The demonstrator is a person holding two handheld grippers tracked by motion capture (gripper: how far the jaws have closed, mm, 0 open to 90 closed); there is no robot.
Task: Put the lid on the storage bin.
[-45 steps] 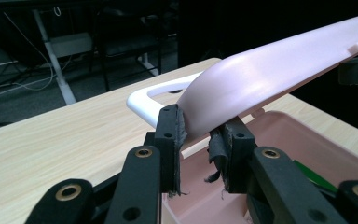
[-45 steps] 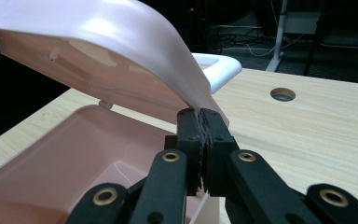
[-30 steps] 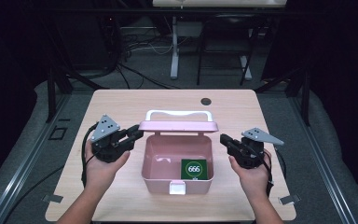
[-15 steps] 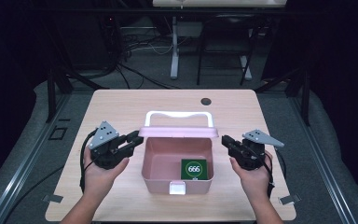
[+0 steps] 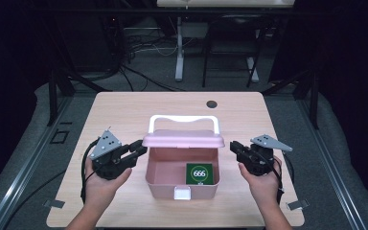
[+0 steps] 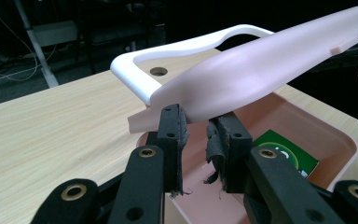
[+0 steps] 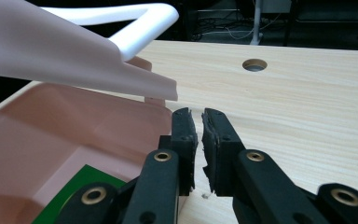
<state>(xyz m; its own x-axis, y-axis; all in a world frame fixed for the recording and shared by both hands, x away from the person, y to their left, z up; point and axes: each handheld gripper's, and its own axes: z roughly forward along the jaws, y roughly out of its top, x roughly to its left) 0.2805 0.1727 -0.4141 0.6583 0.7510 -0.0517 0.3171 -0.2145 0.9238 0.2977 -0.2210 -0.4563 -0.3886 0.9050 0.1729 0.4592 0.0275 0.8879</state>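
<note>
Both grippers, left gripper (image 5: 141,147) and right gripper (image 5: 233,146), are built in black, each topped by a grey three-cornered plate; brass-ringed screw holes are seen along the jaws, frayed black pads (image 6: 213,145) inside them. Black cables trail behind. Forearms are bare.

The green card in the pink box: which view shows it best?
The high view: the green card lies whole on the box floor, its white ring showing. The left gripper view and right gripper view catch only a part behind the jaws.

Left tongs (image 5: 141,146) and right tongs (image 5: 233,146) just parting, empty.
</note>
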